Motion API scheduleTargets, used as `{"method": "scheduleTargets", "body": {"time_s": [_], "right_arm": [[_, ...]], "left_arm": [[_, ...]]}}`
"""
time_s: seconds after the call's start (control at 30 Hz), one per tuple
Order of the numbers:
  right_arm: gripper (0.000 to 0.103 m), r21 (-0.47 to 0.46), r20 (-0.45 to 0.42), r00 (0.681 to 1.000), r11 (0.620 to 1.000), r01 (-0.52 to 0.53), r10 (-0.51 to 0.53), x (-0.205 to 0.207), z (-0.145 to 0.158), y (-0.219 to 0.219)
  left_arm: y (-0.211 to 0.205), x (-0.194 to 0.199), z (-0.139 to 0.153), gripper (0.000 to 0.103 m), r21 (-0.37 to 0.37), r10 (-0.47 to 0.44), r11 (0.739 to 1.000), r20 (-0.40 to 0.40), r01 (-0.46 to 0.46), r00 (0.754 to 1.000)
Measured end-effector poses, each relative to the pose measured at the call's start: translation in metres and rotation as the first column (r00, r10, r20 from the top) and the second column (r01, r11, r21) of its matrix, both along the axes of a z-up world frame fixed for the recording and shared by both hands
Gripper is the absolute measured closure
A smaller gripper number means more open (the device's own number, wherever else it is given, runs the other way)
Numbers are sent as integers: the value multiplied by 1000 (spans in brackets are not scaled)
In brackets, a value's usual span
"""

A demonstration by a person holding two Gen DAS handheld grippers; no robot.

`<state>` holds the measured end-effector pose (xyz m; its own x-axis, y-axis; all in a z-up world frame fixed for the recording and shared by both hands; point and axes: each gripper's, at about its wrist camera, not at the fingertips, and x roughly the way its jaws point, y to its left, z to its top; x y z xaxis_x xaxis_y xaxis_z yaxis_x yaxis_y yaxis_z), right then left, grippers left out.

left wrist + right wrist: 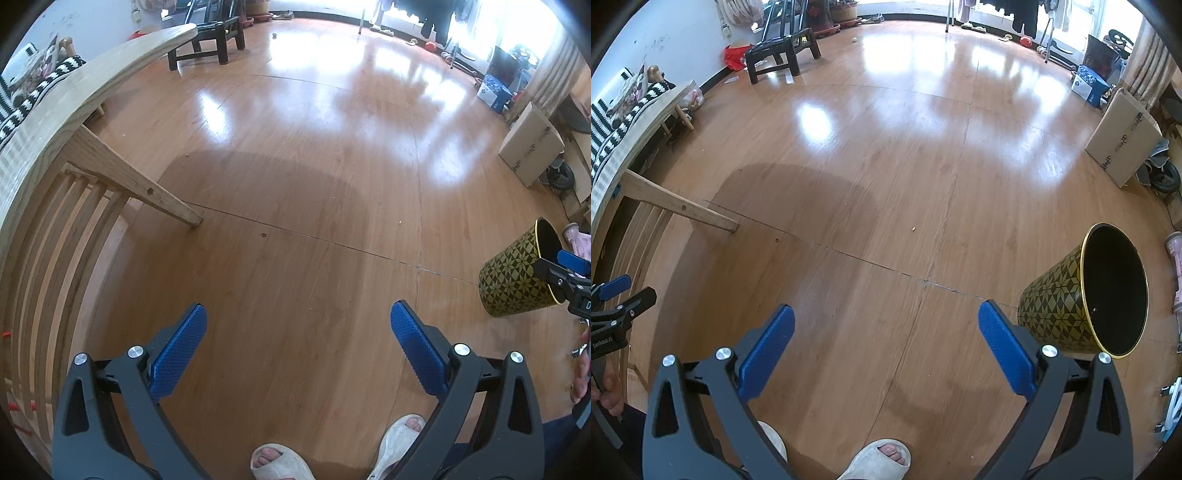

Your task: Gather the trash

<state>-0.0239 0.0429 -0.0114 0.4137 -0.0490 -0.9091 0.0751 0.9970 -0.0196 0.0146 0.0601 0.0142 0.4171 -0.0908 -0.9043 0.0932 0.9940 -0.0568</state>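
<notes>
A gold-and-black patterned trash bin [1082, 295] stands on the wooden floor at the right, mouth tilted toward me, dark inside; it also shows in the left wrist view [517, 280]. My left gripper [298, 325] is open and empty above the bare floor. My right gripper [885, 326] is open and empty, just left of the bin. Tiny scraps lie on the floor: a small red bit [263, 235] and a pale crumb [914, 229]. The right gripper's tip [565, 269] shows in front of the bin in the left wrist view.
A wooden slatted bed frame [92, 96] with a slanted leg [147, 188] runs along the left. A dark stool [779, 51] stands far back. A cardboard box [1123, 136] leans at the right. The person's slippered feet [882, 458] are below the grippers.
</notes>
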Motion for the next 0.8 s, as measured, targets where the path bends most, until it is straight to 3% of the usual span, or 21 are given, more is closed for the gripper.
{"method": "scheduleTargets", "body": {"time_s": [0.8], "right_arm": [[7,-1,-7,1000,1000,-9,9,-2,-4,-1]], "left_arm": [[-1,1,-3,6,3,-16,1000,-7,16,1000]]}}
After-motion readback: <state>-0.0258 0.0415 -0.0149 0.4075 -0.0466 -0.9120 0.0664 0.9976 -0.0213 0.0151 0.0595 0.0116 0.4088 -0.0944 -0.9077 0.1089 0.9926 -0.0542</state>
